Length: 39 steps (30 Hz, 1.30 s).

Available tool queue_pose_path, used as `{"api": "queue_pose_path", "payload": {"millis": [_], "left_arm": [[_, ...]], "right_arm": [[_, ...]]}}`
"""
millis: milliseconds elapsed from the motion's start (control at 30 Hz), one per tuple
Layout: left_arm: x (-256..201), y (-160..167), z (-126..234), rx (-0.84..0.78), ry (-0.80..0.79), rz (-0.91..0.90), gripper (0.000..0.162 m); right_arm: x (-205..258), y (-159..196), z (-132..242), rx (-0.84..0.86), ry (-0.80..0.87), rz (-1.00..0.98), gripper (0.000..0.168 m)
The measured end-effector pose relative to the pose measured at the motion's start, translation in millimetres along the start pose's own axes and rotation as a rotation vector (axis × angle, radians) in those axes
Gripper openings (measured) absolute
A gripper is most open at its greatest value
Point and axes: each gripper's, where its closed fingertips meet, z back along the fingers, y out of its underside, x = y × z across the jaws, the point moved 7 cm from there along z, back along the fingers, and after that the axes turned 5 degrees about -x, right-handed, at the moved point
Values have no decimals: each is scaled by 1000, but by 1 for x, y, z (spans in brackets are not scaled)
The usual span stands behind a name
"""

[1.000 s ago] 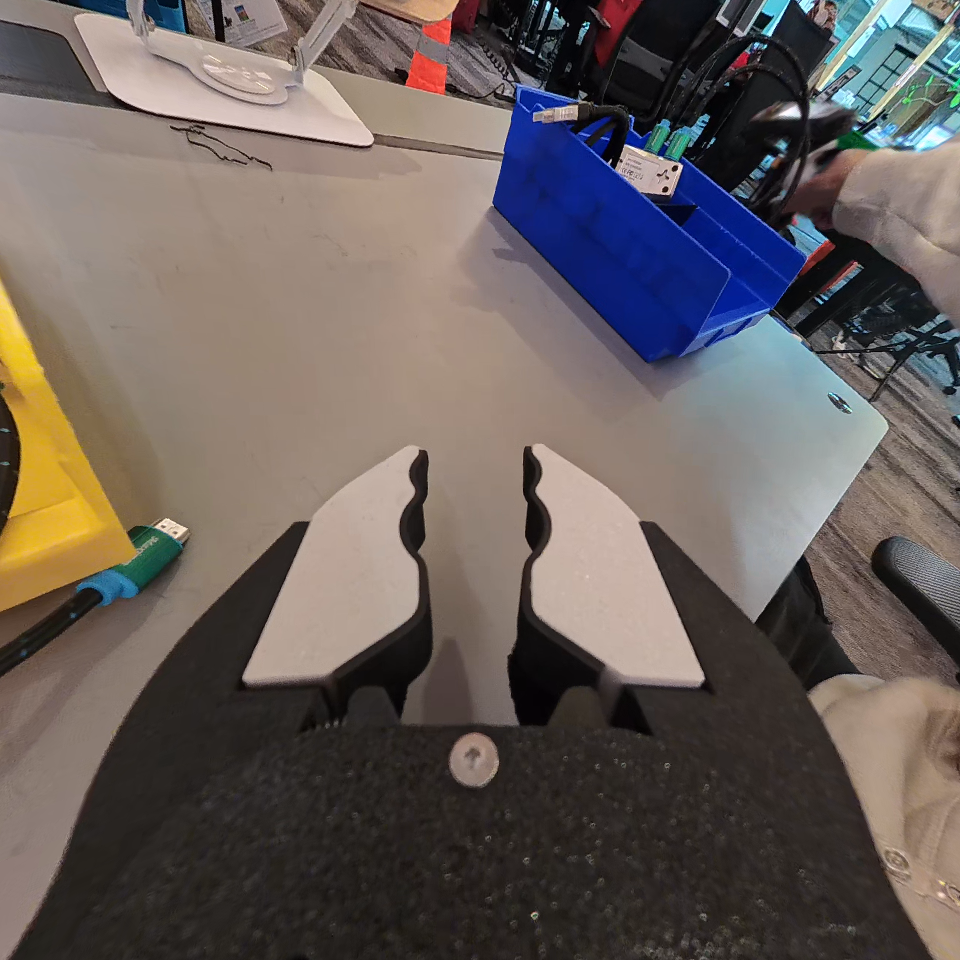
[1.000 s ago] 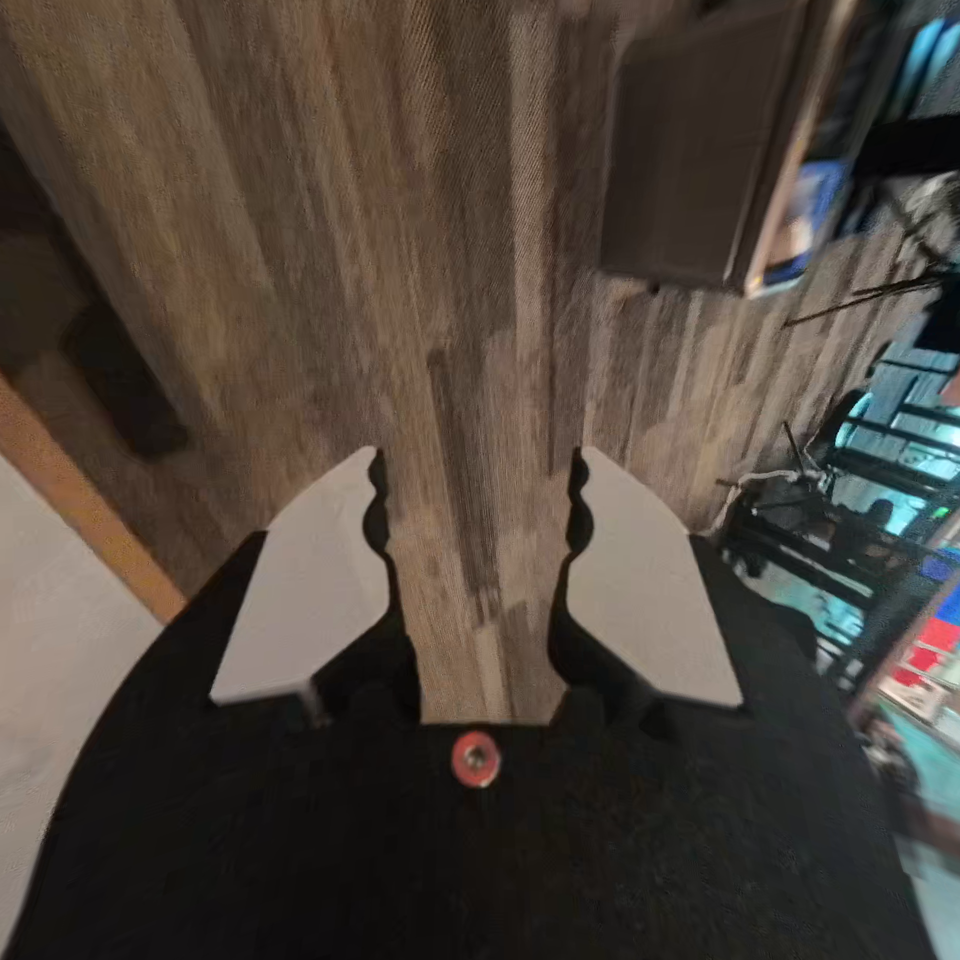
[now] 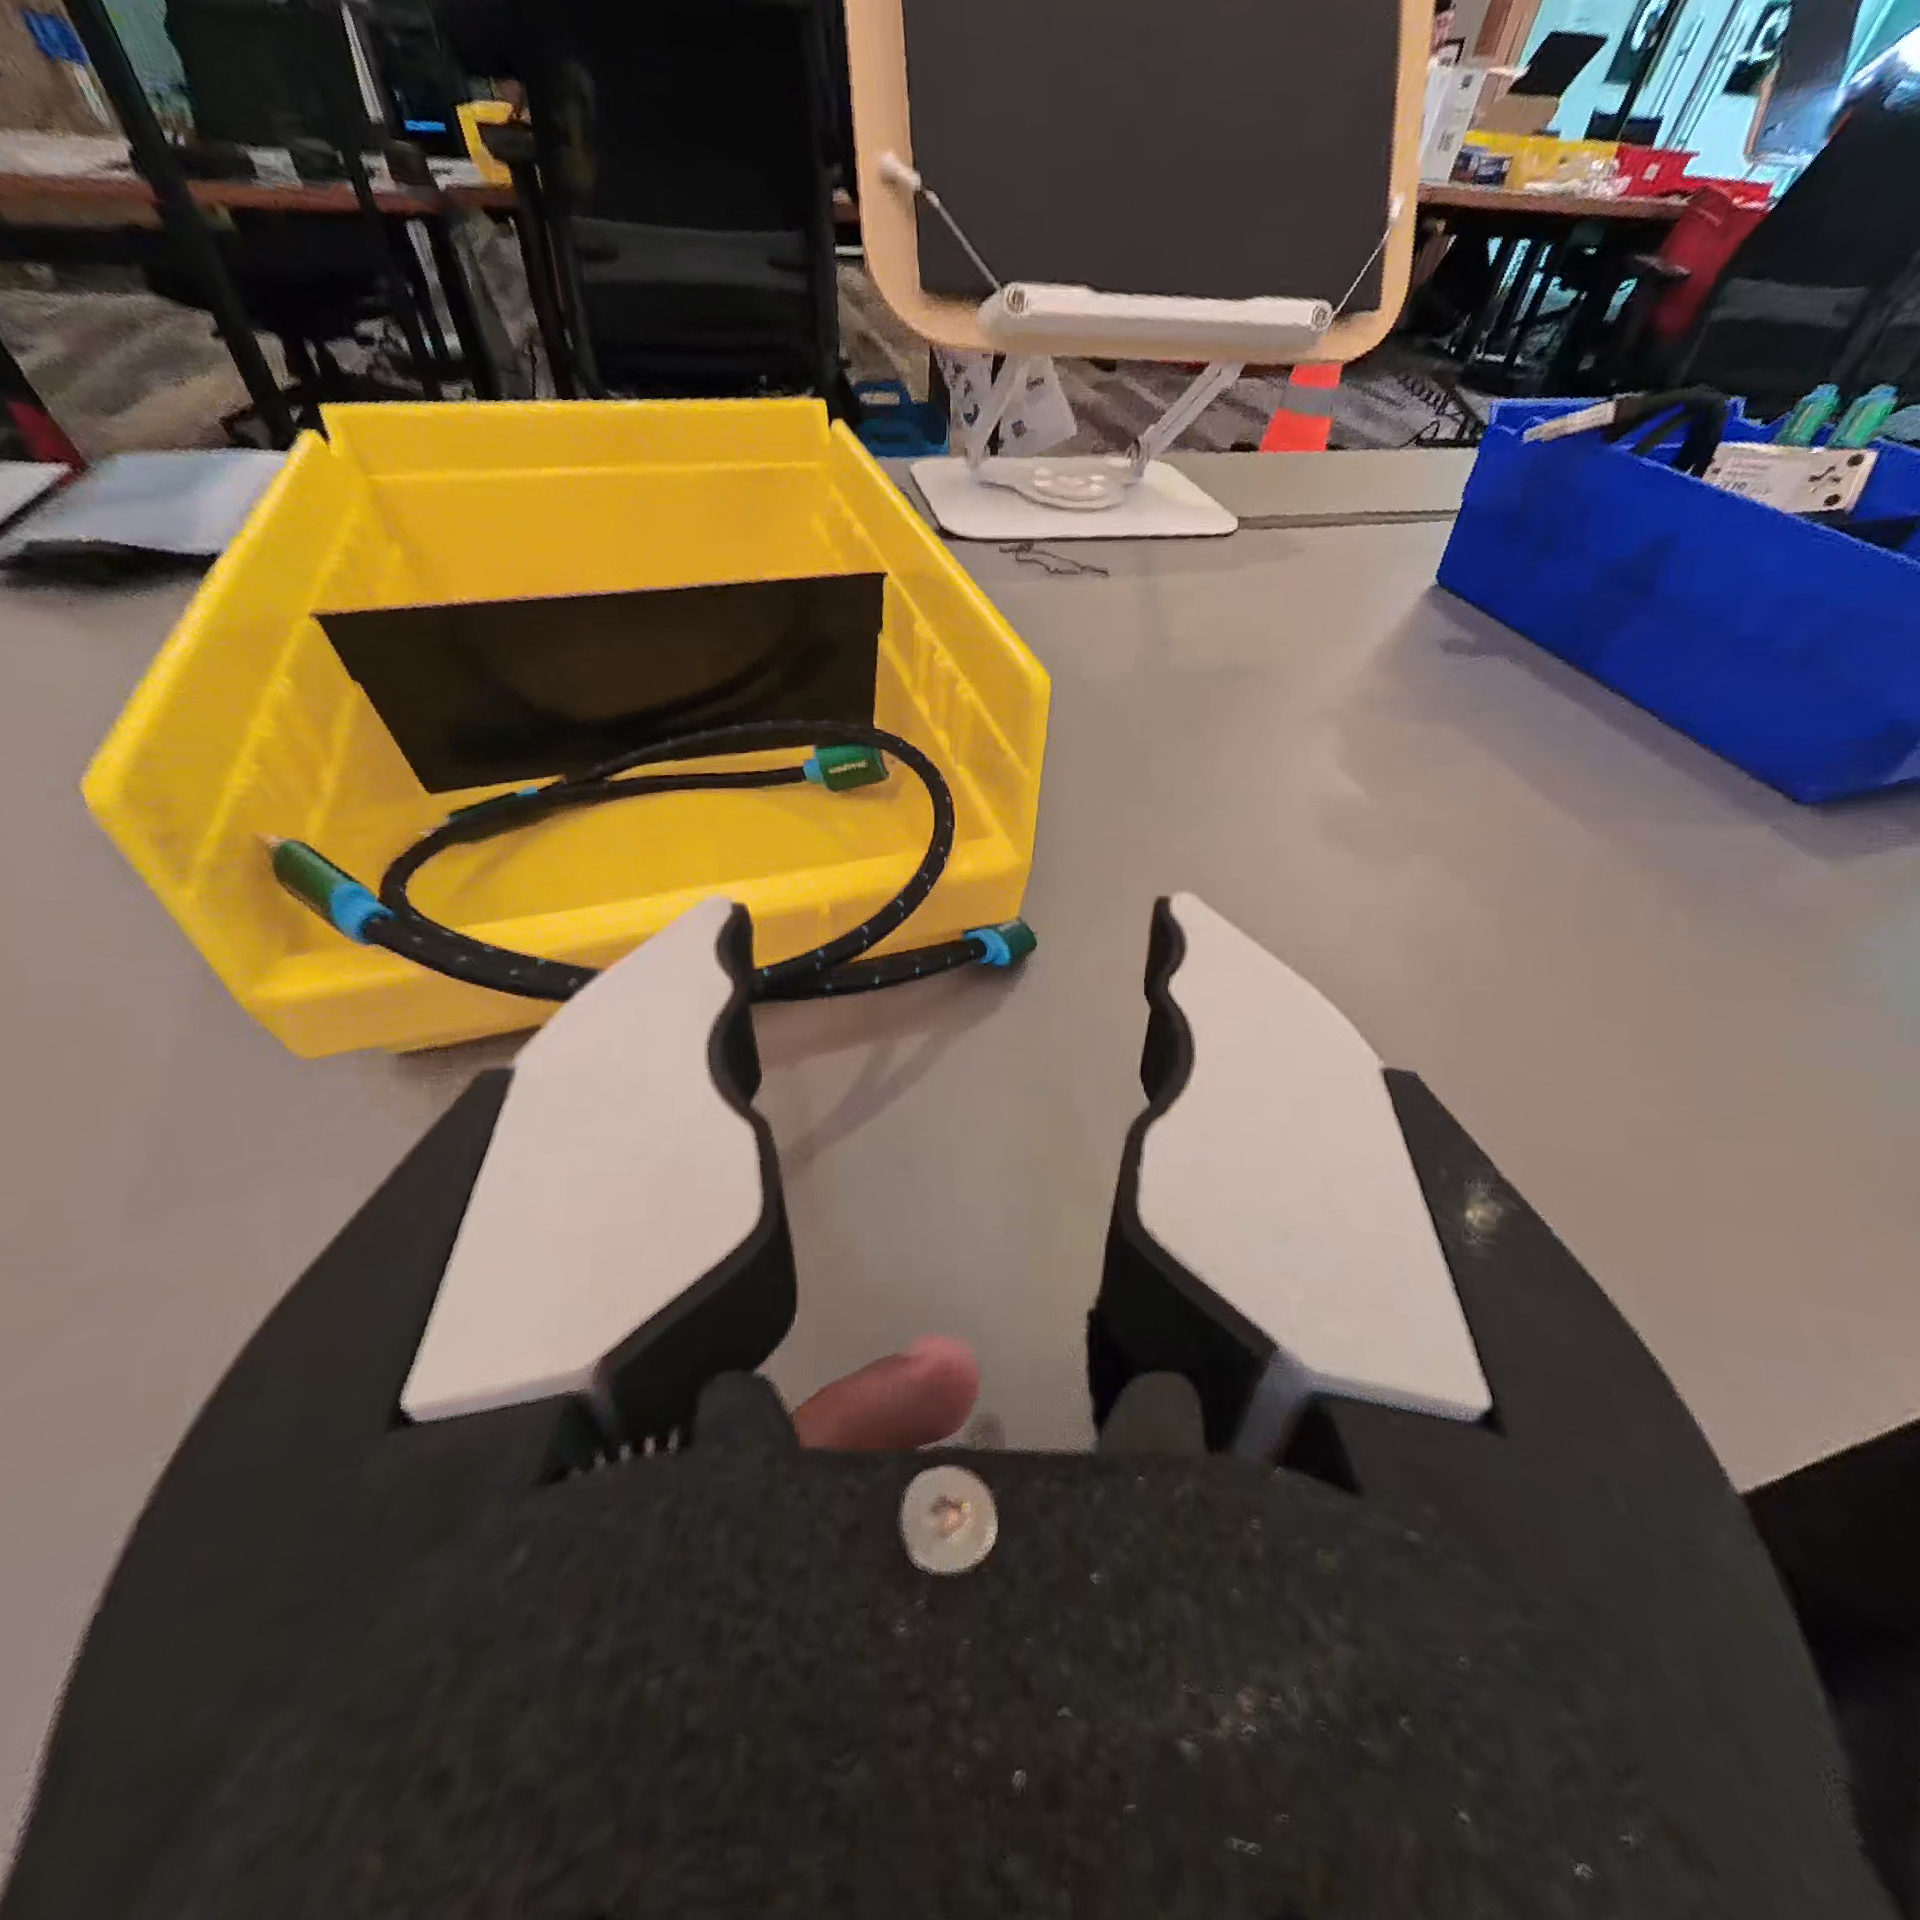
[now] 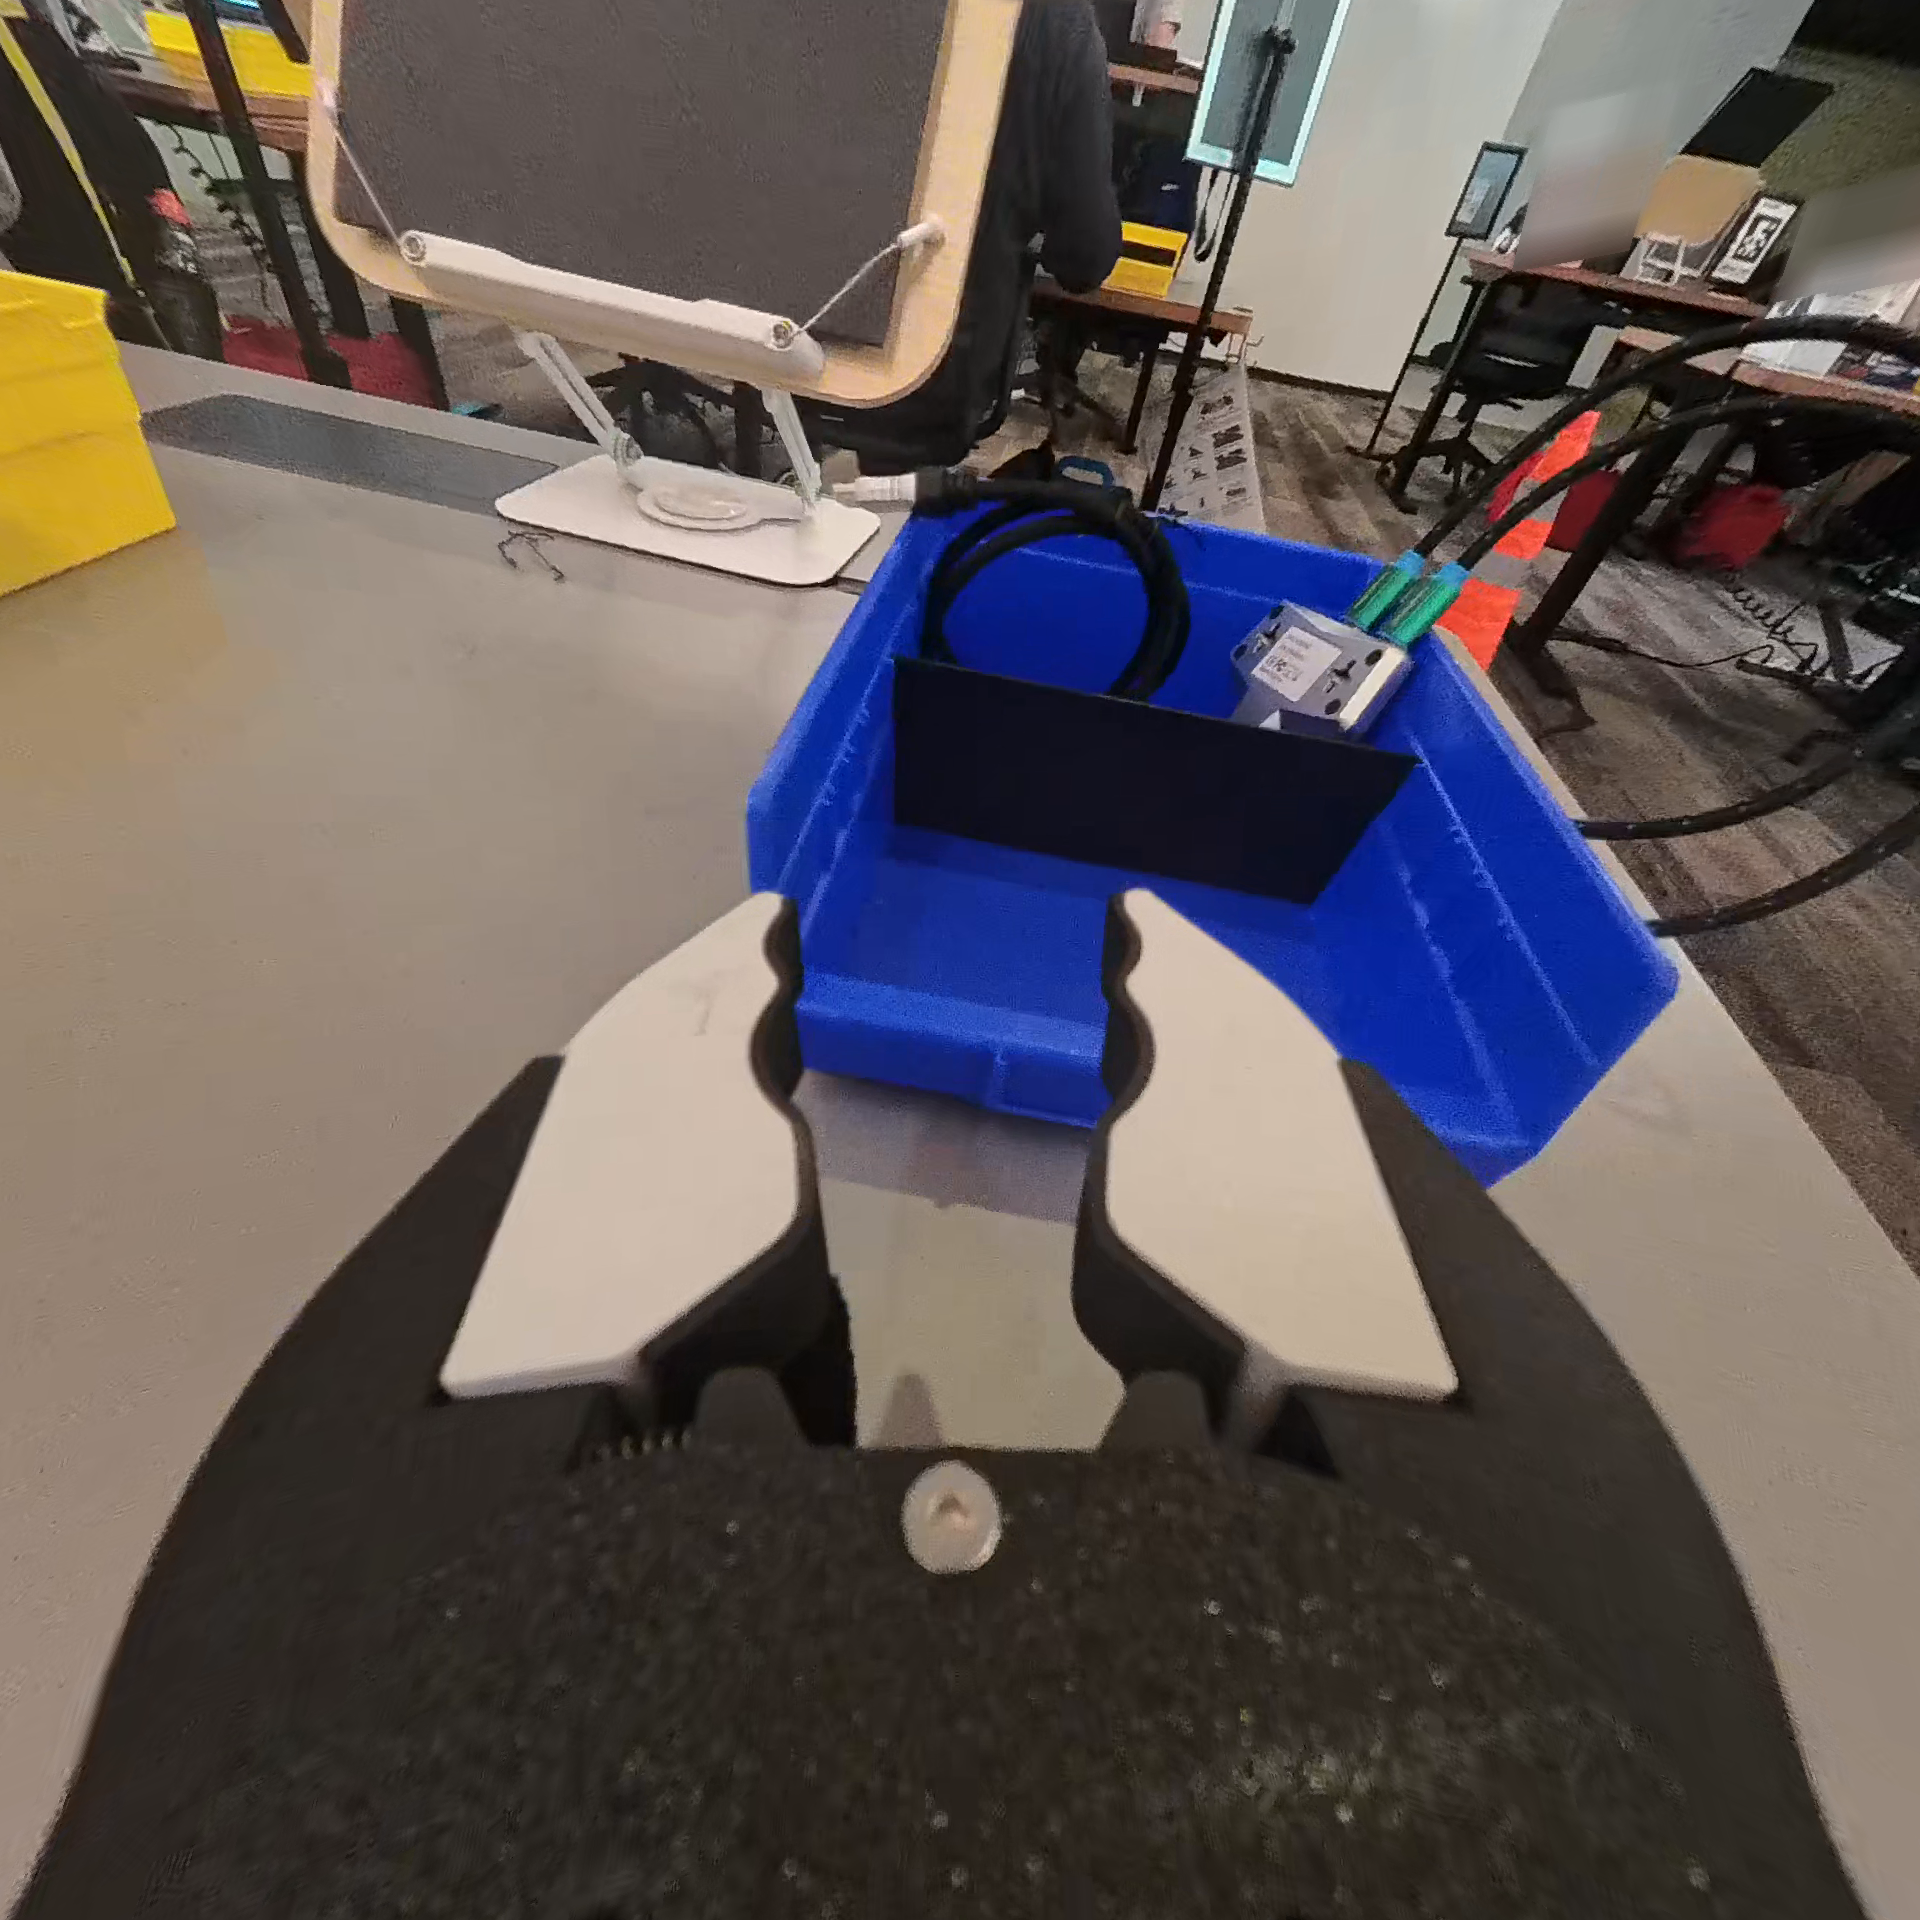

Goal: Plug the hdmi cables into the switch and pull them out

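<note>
While both tools hover empty with jaws wide, the left tool (image 3: 945,935) faces the loose HDMI cable (image 3: 665,831) in the yellow bin (image 3: 644,457) and the right tool (image 4: 948,914) the blue bin (image 4: 1455,1039), whose switch (image 4: 1314,673) seemingly holds two plugs, ready for pulling.

Grey matte tabletop (image 3: 1351,883) fills the lower half of both views. At upper centre of the left wrist view a dark panel in a pale rounded wooden frame (image 3: 1132,156) tilts on a white stand with a flat base (image 3: 1081,499). Behind it, dark desks and black chair legs at upper left; an orange cone (image 3: 1299,405) just right of the stand. Grey wood-plank flooring (image 4: 1683,748) at the right wrist view's right edge; white wall (image 4: 1392,156) at upper right.
</note>
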Motion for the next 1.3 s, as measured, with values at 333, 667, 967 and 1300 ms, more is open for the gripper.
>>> {"api": "queue_pose_path", "payload": {"millis": [333,667,967,1300], "left_arm": [[-27,-2,3,2,28,-57,62],[-34,-2,-3,56,97,-142,63],[15,-23,-13,274,197,-357,68],[84,-78,-127,475,295,-427,69]], "right_arm": [[-24,7,0,-7,29,-71,53],[-19,3,14,-24,24,-55,49],[12,7,12,-9,-89,49,45],[22,5,7,-36,-174,39,45]]}}
